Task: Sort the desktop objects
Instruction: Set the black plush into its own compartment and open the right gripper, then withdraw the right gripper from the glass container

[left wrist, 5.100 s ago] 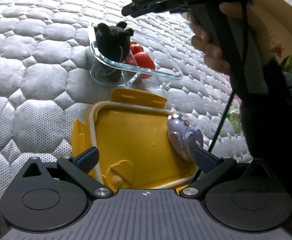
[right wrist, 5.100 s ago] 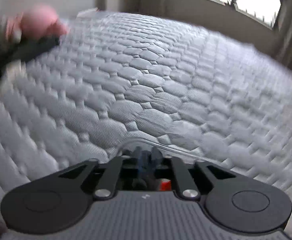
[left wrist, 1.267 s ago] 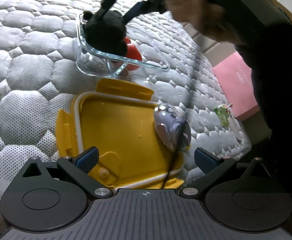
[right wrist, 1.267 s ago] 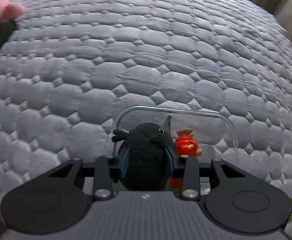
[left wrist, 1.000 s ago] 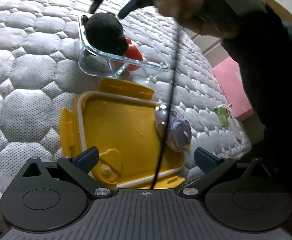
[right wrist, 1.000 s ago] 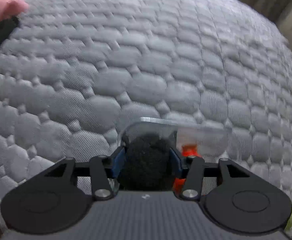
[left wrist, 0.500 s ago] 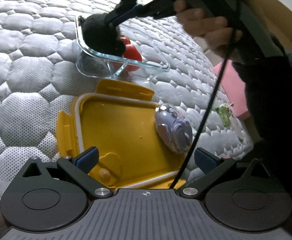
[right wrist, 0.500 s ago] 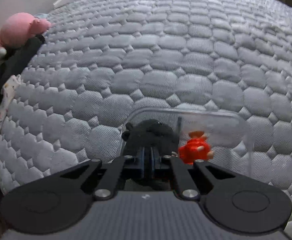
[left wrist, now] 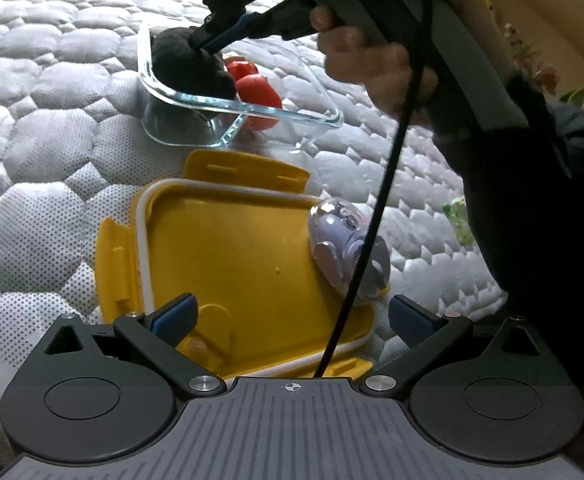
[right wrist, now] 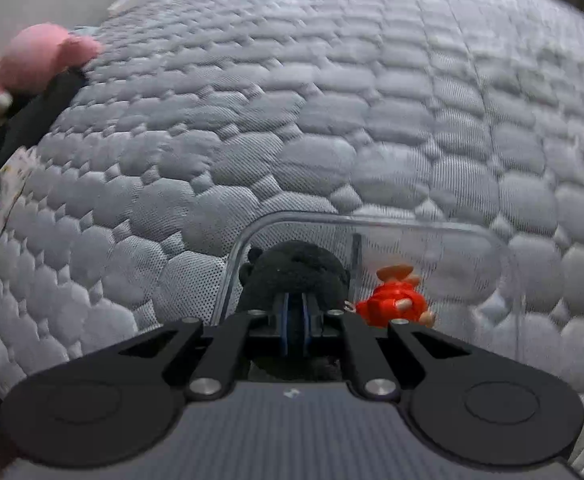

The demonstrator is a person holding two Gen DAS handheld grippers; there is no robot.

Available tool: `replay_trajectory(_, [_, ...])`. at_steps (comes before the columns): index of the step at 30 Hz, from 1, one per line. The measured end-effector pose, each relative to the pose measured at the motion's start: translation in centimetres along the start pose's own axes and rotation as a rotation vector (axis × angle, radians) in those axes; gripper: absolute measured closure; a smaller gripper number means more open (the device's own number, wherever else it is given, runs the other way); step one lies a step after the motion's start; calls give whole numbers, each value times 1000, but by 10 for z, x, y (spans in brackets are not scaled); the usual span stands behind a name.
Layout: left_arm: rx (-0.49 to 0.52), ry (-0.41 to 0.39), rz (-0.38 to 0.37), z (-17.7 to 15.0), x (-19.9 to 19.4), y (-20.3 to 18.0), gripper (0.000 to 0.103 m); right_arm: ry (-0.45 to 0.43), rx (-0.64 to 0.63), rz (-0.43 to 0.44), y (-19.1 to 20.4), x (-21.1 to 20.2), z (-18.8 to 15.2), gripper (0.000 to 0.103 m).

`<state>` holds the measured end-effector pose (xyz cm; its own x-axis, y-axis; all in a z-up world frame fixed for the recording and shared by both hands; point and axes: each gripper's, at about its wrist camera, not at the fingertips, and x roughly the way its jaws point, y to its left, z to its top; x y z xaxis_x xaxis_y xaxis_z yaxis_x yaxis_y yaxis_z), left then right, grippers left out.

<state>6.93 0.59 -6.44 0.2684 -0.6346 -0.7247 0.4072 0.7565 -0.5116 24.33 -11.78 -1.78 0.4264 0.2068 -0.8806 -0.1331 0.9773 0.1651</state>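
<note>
A black plush toy (left wrist: 187, 64) sits in the left compartment of a clear glass container (left wrist: 292, 114), beside a red figure (left wrist: 257, 92). My right gripper (left wrist: 201, 42) points down with its tips touching the top of the plush. In the right wrist view the right gripper (right wrist: 296, 320) shows its jaws opening by a slim gap above the plush (right wrist: 296, 268); nothing is clearly gripped between them. The red figure (right wrist: 396, 300) stands to the right in the container (right wrist: 412, 226). My left gripper (left wrist: 292, 312) hangs open over a yellow lid (left wrist: 231, 248) that bears a purple toy (left wrist: 344, 248).
Everything lies on a grey quilted mattress (left wrist: 51, 120). A person's hand (left wrist: 372, 60) holds the right gripper, and its black cable (left wrist: 372, 220) hangs across the lid. A small green toy (left wrist: 458, 220) lies at the right; a pink plush (right wrist: 39, 60) sits at the mattress's far left edge.
The right jaws, wide around the black plush a second ago, closed almost together and now rest on its top. The plush stays in the container. The left gripper kept still.
</note>
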Motion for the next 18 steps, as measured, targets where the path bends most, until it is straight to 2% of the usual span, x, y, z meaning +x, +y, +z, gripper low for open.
replay_trajectory(1, [7, 0, 17, 1, -1, -4, 0, -26, -10, 11, -1, -7, -5, 81])
replay_trajectory(5, [39, 2, 70, 6, 0, -25, 0, -171, 27, 131, -27, -56, -30, 70])
replay_trajectory(6, [55, 4, 78, 7, 1, -31, 0, -216, 32, 148, -35, -69, -38, 64])
replay_trajectory(7, [75, 7, 82, 8, 3, -38, 0, -269, 34, 147, -44, -82, -48, 54])
replay_trajectory(9, [118, 20, 65, 8, 8, -51, 0, -378, 35, 127, -68, -106, -75, 45])
replay_trajectory(10, [132, 31, 45, 8, 11, -55, 0, -425, 36, 109, -82, -116, -90, 41])
replay_trajectory(12, [147, 64, -13, 6, 19, -60, 0, -489, 57, 66, -108, -129, -117, 40])
replay_trajectory(14, [165, 104, -102, 2, 26, -65, 0, -546, 84, 11, -135, -139, -146, 40])
replay_trajectory(18, [222, 157, -240, -3, 28, -79, 0, -642, 87, -224, -171, -146, -192, 40])
